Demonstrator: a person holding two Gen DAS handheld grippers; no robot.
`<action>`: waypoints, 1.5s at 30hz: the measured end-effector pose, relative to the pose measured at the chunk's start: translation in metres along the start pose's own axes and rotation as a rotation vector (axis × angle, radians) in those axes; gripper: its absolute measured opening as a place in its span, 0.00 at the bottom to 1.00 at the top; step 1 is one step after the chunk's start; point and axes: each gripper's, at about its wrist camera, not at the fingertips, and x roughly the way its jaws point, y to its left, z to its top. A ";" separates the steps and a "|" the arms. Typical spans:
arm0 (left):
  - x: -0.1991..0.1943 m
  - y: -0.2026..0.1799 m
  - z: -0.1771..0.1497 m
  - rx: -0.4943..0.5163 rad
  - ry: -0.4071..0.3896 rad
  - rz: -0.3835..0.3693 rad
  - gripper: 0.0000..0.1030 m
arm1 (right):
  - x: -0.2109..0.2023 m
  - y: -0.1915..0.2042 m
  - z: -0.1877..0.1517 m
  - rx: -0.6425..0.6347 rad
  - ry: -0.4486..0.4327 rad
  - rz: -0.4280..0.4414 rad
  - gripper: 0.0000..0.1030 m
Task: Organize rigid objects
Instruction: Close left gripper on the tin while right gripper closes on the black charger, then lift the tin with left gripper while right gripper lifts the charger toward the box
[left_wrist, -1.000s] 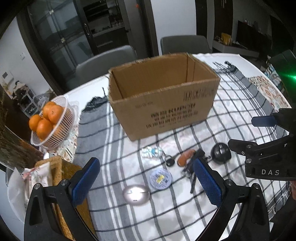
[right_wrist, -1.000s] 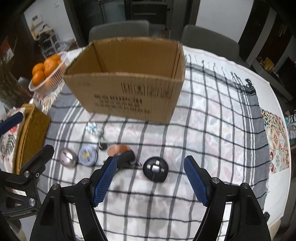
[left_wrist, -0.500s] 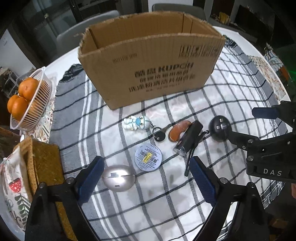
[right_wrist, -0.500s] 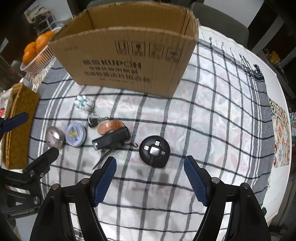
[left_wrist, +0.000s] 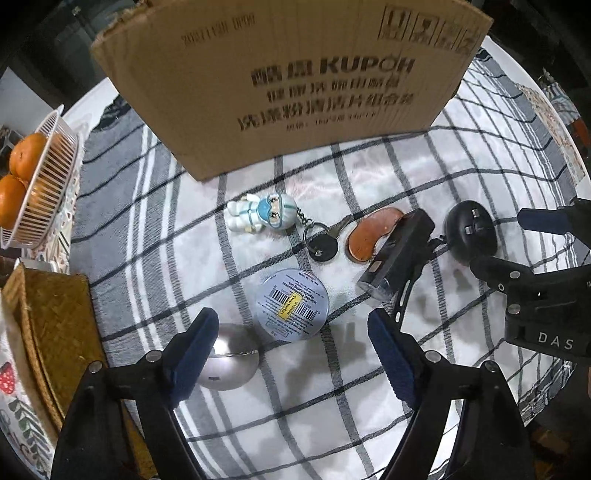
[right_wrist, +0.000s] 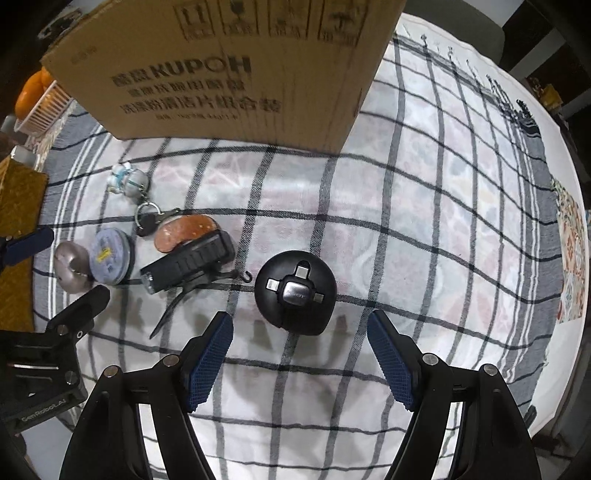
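Observation:
Small objects lie on the checked cloth in front of a cardboard box (left_wrist: 295, 81): a round tin (left_wrist: 292, 303), a silver oval case (left_wrist: 227, 363), an astronaut keychain (left_wrist: 262, 214), a brown oval piece (left_wrist: 373, 233), a black bike light (left_wrist: 400, 258) and a black round adapter (right_wrist: 295, 291). My left gripper (left_wrist: 291, 354) is open, just in front of the tin. My right gripper (right_wrist: 299, 354) is open, just in front of the black adapter. The box (right_wrist: 221, 66) also shows in the right wrist view.
A white wire basket of oranges (left_wrist: 33, 181) stands at the left. A woven basket (left_wrist: 55, 325) sits at the near left. The table edge (right_wrist: 569, 206) curves at the right.
Both grippers have moved forward and down toward the objects; the box and items appear much larger. Both stay open.

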 end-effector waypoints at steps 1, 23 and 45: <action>0.002 0.000 0.000 -0.002 0.004 -0.003 0.80 | 0.003 0.000 0.001 0.003 0.006 0.003 0.74; 0.044 0.007 0.010 -0.073 0.052 -0.040 0.54 | 0.039 0.005 0.016 0.007 -0.006 0.015 0.60; -0.005 0.000 -0.008 -0.085 -0.068 -0.052 0.50 | 0.029 -0.003 -0.002 0.022 -0.057 0.054 0.55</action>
